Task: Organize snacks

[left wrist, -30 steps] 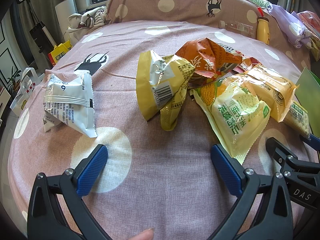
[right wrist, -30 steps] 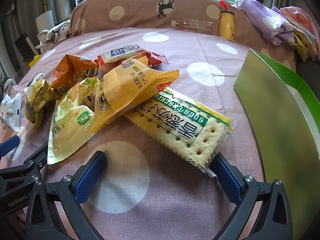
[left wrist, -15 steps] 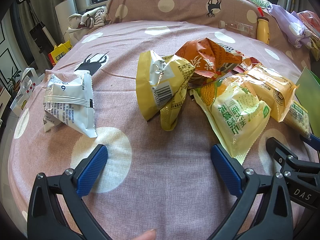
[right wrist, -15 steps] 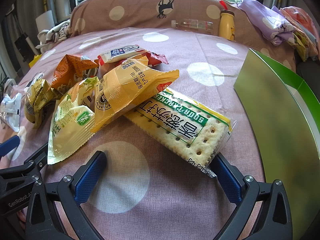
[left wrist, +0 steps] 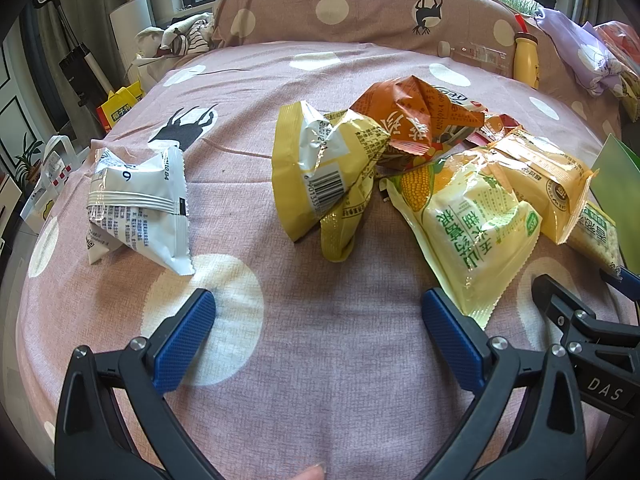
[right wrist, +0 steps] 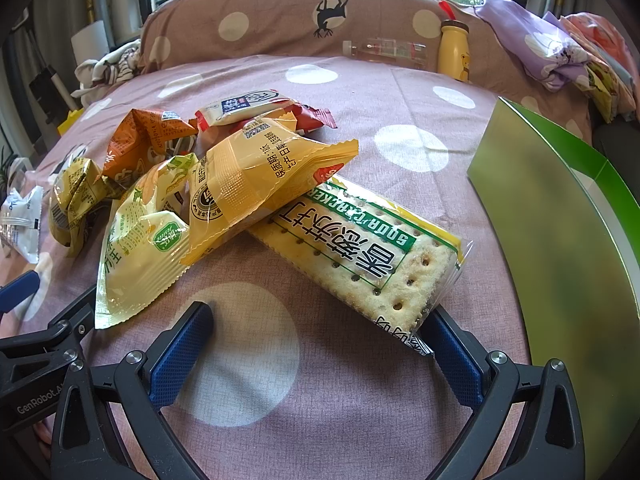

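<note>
Left wrist view: my left gripper [left wrist: 318,330] is spread wide with nothing between its blue pads [left wrist: 182,340]. Both pads sit low over the pink polka-dot bedspread [left wrist: 312,380]. The right pad's tip is just beside the lower corner of the corn snack bag [left wrist: 476,220], whose long axis runs from far left to near right. A crumpled yellow packet [left wrist: 320,176] lies ahead of centre, an orange packet [left wrist: 412,120] behind it, and a white packet [left wrist: 138,208] stands well apart at left. A matching pillow [left wrist: 360,8] and windows close off the far side. My right gripper's black frame [left wrist: 588,332] shows at the right edge.

Right wrist view: my right gripper [right wrist: 318,332] is likewise released and wide open. The near end of the soda cracker pack [right wrist: 360,248] sits at the tip of its right pad [right wrist: 454,356]; whether they touch I cannot tell. The pack lies flat, its long axis running from far left to near right, the far end tucked under an amber-yellow snack bag [right wrist: 256,176]. A green box [right wrist: 560,208] stands on the bedspread at right. A yellow bottle [right wrist: 454,50] and a clear bottle [right wrist: 384,50] rest against the pillow.
</note>
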